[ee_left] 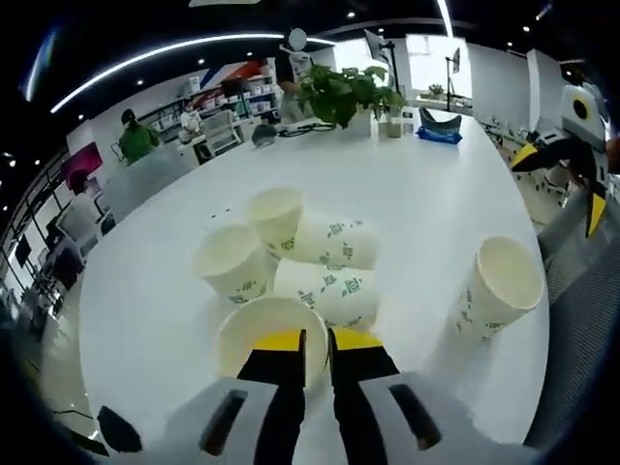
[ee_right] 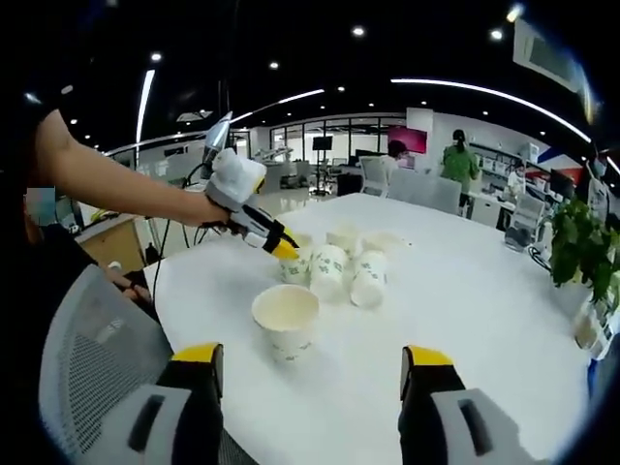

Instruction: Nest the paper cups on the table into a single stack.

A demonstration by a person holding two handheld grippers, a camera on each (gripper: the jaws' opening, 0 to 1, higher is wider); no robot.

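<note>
Fingers of the left gripper [ee_left: 317, 351] are pinched on the rim of a white green-printed paper cup [ee_left: 266, 334]. Fingers of the right gripper [ee_right: 310, 363] are spread wide, nothing held. Held cup should be lowered squarely into the upright cup [ee_left: 499, 283] at three o'clock on the white bench [ee_left: 417, 194].

Open office: white table [ee_left: 407, 194], potted plant [ee_left: 344, 92], ceiling light strips [ee_left: 145, 56].
</note>
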